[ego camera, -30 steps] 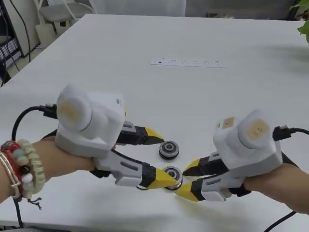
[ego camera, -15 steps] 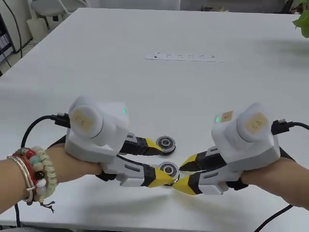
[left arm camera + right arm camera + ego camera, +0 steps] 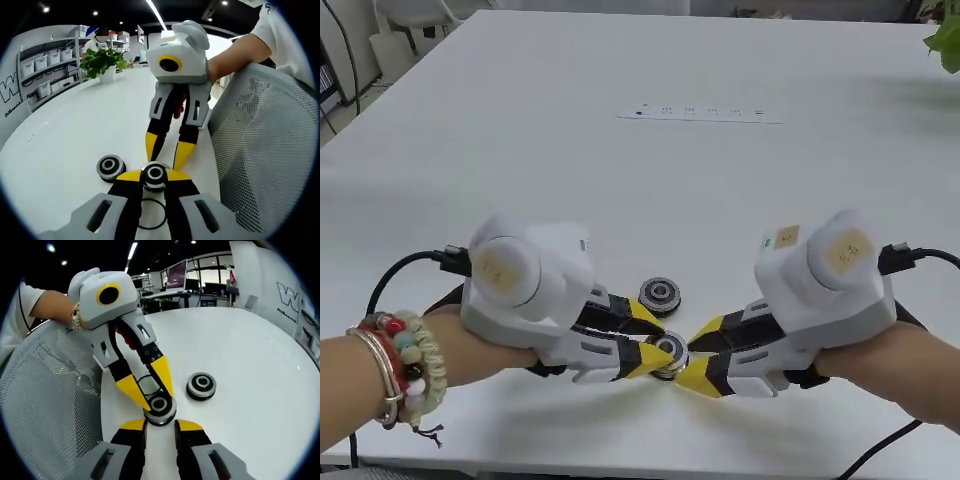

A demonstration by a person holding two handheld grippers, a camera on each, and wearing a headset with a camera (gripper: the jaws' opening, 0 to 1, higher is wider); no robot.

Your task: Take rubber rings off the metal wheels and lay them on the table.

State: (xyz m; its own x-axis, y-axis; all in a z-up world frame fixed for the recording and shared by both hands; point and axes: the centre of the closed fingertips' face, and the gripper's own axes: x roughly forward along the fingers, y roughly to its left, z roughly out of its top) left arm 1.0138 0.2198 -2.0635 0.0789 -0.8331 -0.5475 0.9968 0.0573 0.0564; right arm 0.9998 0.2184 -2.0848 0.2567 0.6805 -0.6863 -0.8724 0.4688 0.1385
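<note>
A metal wheel (image 3: 667, 349) with a dark rim sits near the table's front edge, and my left gripper (image 3: 657, 346) is shut on it from the left. In the left gripper view its yellow tips flank the wheel (image 3: 154, 172). My right gripper (image 3: 688, 356) faces it from the right, jaws slightly apart, tips just short of the wheel (image 3: 161, 408). A second wheel (image 3: 660, 295) lies a little farther back. A loose black rubber ring (image 3: 150, 216) lies on the table under the left gripper's jaws.
A white power strip (image 3: 700, 113) lies across the middle of the white table (image 3: 620, 190). A grey mesh chair (image 3: 270, 145) stands at the table's near edge. A potted plant (image 3: 102, 62) stands at a far corner.
Both grippers have come together at the near wheel. The left one closed on it, and the right one's tips moved up to it.
</note>
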